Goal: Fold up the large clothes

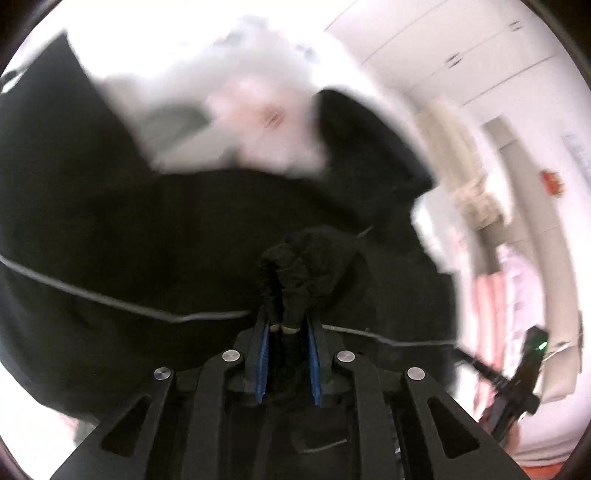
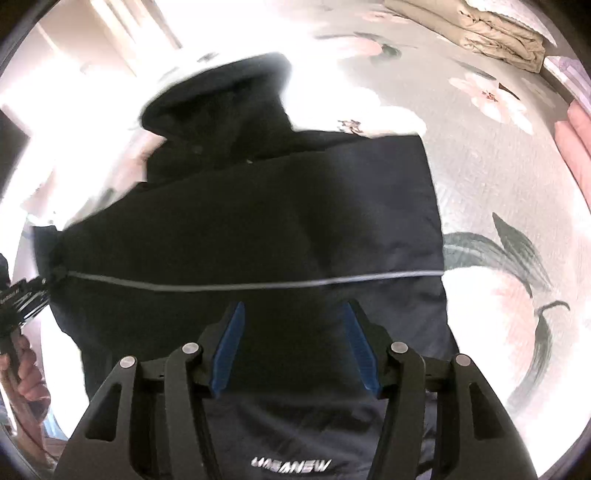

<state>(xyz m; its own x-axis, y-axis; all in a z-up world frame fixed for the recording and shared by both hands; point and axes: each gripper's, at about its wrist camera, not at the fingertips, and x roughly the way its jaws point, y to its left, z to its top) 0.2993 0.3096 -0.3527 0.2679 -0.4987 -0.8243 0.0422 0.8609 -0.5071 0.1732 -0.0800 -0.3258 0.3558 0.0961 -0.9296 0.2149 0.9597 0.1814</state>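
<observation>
A large black jacket [image 2: 288, 221] with a thin grey stripe and a hood lies on a floral bedspread [image 2: 498, 177]. In the left wrist view my left gripper [image 1: 288, 325] is shut on a bunched fold of the black jacket [image 1: 147, 229], its blue pads pinching the cloth. In the right wrist view my right gripper [image 2: 293, 314] is open just above the jacket, with nothing between its blue pads. The left gripper [image 2: 22, 295] shows at the left edge of that view, holding the jacket's side. The right gripper [image 1: 517, 373] shows at the lower right of the left wrist view.
A folded beige cloth [image 2: 491, 33] lies at the far right of the bed. White cupboards [image 1: 480, 48] stand behind. The left wrist view is blurred by motion.
</observation>
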